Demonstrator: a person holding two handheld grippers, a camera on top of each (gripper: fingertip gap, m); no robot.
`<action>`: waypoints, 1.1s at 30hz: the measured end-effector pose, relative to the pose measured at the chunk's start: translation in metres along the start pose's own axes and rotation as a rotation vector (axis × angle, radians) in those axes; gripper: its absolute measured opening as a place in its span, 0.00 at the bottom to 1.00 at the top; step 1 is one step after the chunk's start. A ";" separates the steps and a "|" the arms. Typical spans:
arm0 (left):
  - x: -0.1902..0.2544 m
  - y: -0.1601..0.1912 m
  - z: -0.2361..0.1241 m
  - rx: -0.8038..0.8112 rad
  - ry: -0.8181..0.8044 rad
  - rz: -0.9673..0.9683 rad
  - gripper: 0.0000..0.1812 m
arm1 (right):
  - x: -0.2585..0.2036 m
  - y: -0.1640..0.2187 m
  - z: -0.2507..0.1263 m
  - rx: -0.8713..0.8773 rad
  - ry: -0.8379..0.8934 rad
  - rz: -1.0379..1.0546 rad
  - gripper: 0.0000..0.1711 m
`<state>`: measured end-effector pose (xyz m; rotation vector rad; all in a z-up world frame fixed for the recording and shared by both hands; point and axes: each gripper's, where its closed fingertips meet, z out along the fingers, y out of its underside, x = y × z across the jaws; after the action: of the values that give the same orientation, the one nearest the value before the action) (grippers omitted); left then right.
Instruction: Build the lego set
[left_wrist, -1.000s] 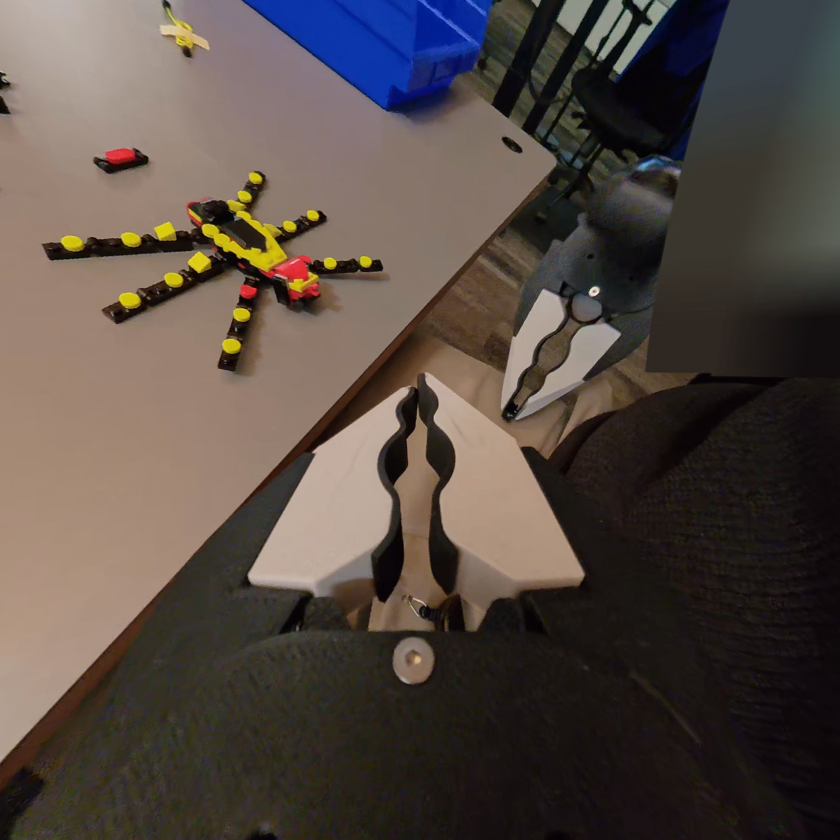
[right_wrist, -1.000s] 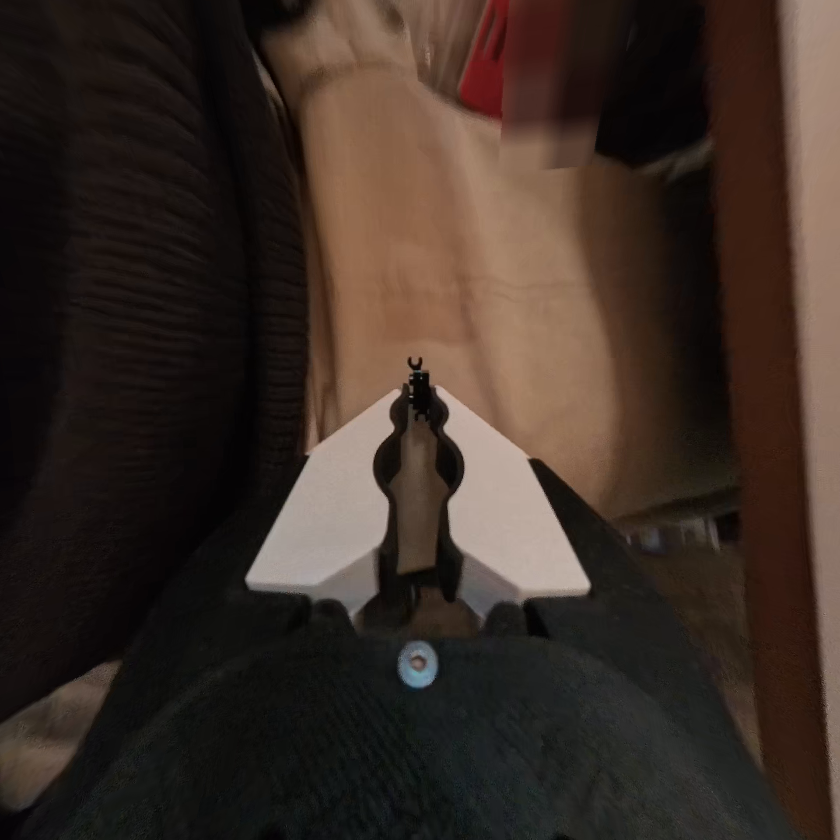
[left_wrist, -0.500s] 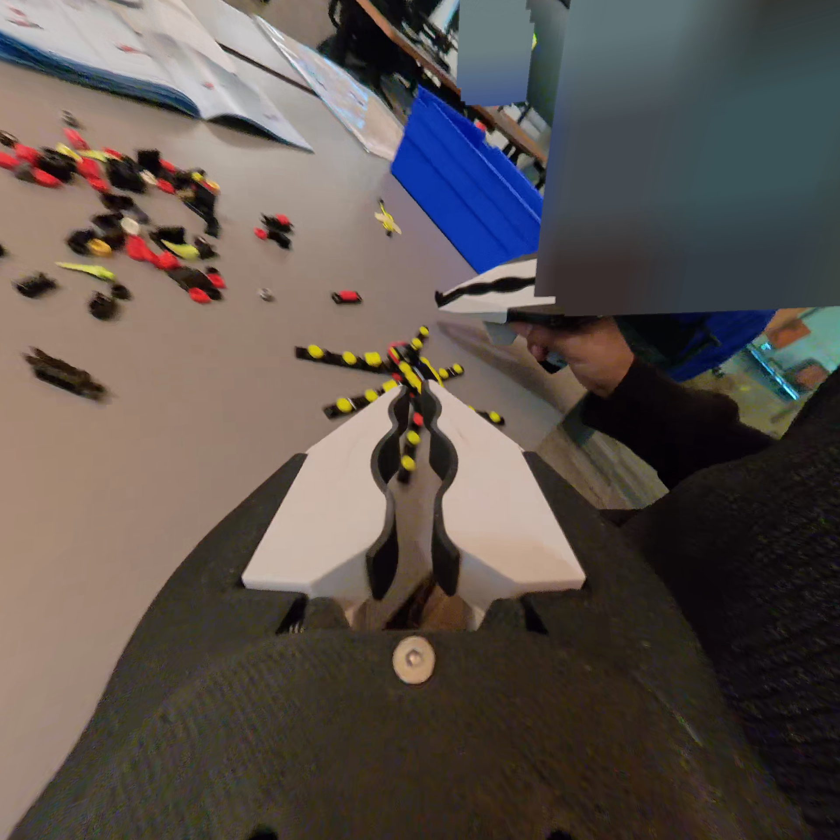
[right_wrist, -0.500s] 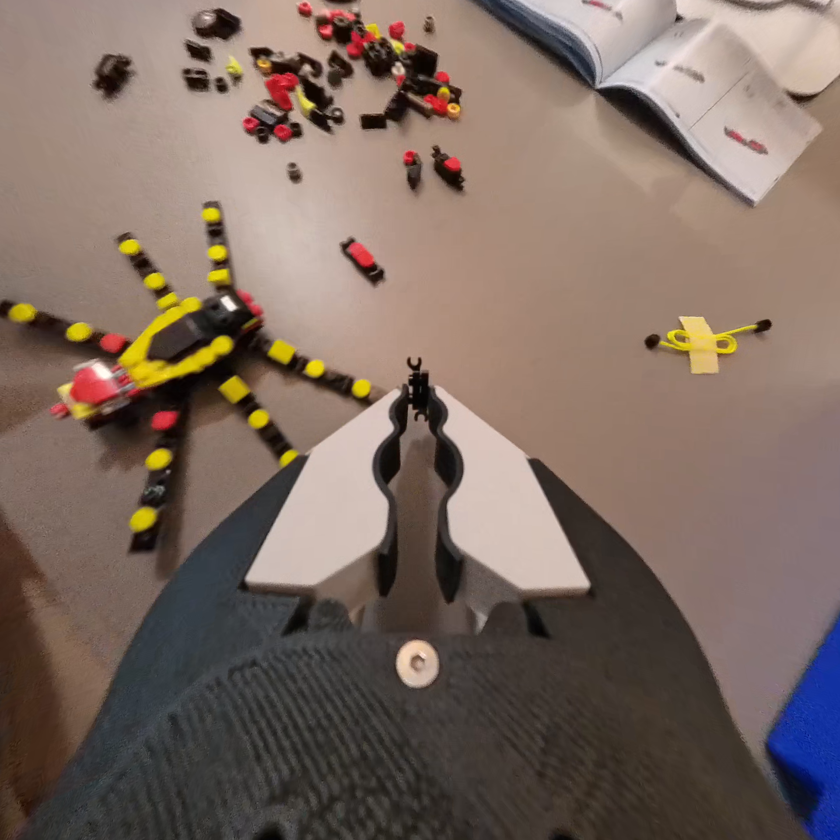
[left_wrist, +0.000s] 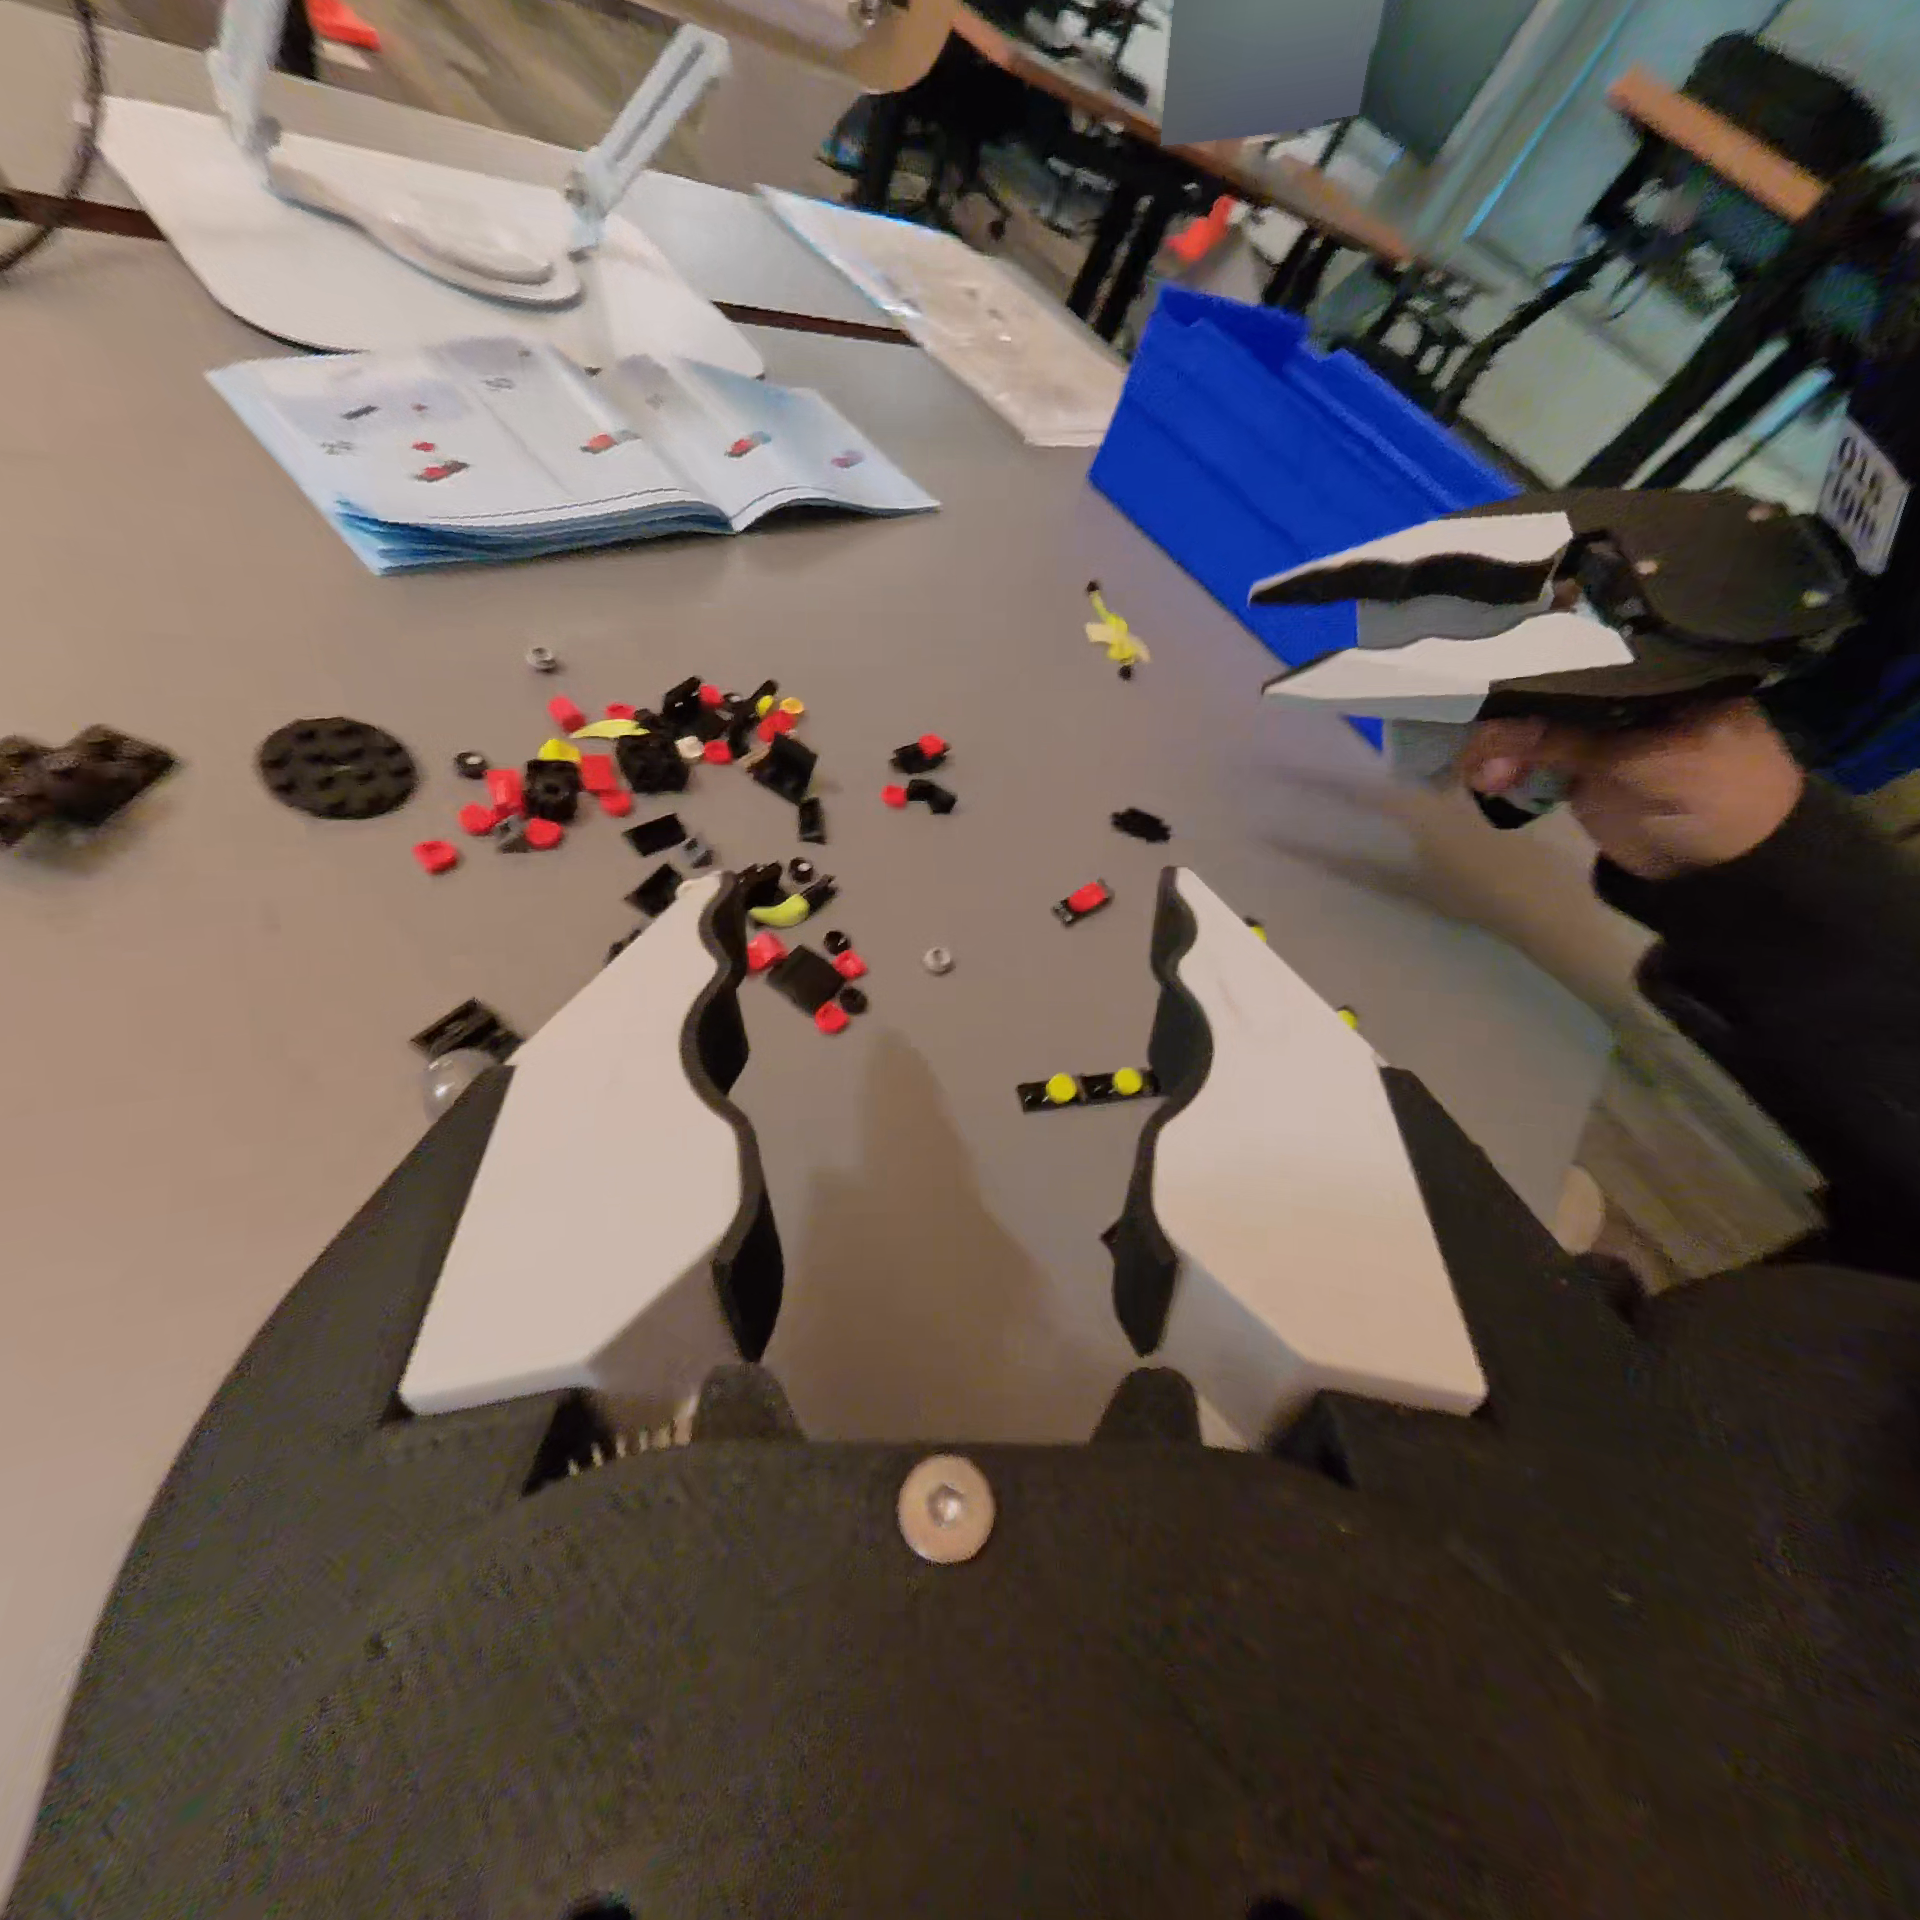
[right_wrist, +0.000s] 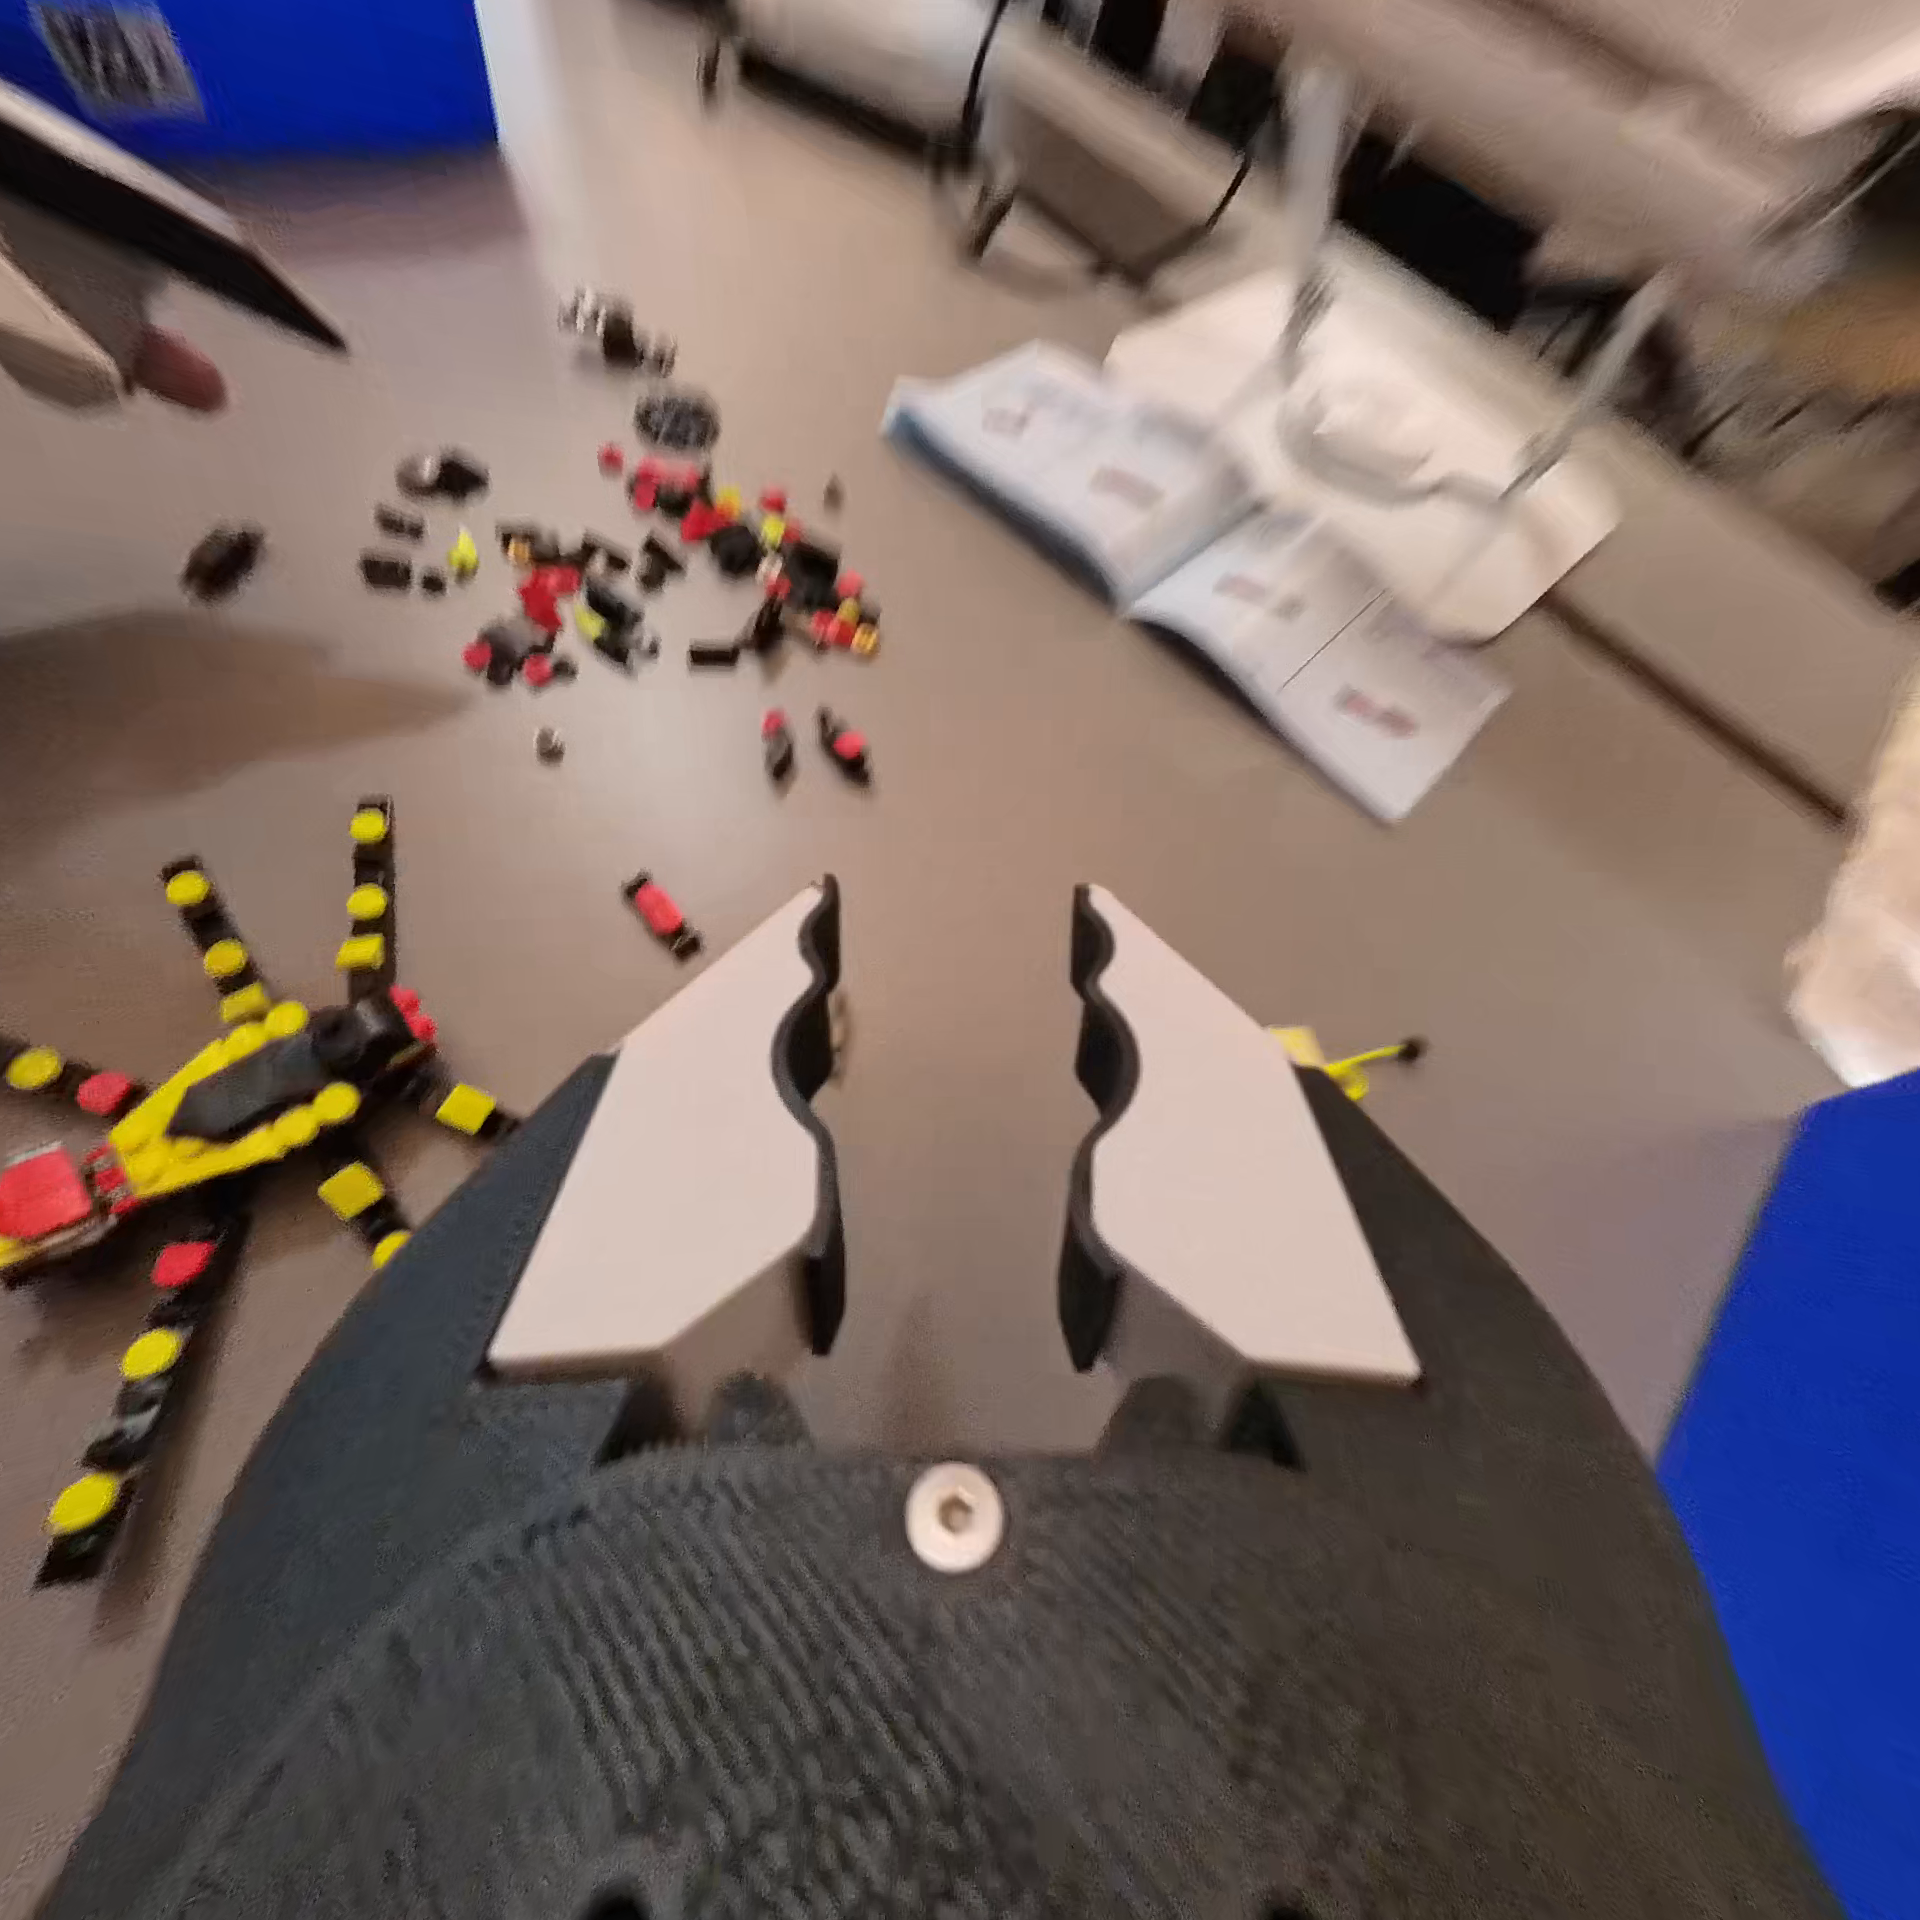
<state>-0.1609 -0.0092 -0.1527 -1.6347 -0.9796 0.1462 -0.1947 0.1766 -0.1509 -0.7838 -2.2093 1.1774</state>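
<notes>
Yellow-and-black lego model (right_wrist: 223, 1117) looks light and brittle at its thin legs; grip its stiff central body. Left gripper (left_wrist: 945, 883) and right gripper (right_wrist: 951, 888) both gape empty

Right wrist view is smeared, loose brick pile (right_wrist: 665, 566) is mush; spider model (right_wrist: 208, 1101) gets cut off at left edge.

On the flat grey table (left_wrist: 208, 1039), the scattered pile of small plastic bricks (left_wrist: 665, 769) lies ahead of my left gripper (left_wrist: 940, 883). Behind it lies the open paper instruction booklet (left_wrist: 561, 447); right of that sits the blue plastic bin (left_wrist: 1278, 447). The long-legged brick model (right_wrist: 218, 1101) lies left of my right gripper (right_wrist: 954, 894).
</notes>
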 end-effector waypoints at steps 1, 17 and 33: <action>0.002 -0.003 0.002 0.003 0.024 -0.011 0.45 | 0.006 -0.010 -0.006 0.072 0.041 -0.017 0.28; 0.043 -0.005 0.054 -0.082 0.038 0.278 0.26 | -0.025 -0.003 -0.041 0.128 0.060 0.041 0.00; 0.046 0.010 0.029 -0.152 0.124 0.340 0.00 | -0.049 0.021 -0.012 -0.023 -0.065 0.021 0.00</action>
<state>-0.1426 0.0431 -0.1522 -1.9192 -0.6250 0.2010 -0.1474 0.1587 -0.1712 -0.7907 -2.2757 1.2057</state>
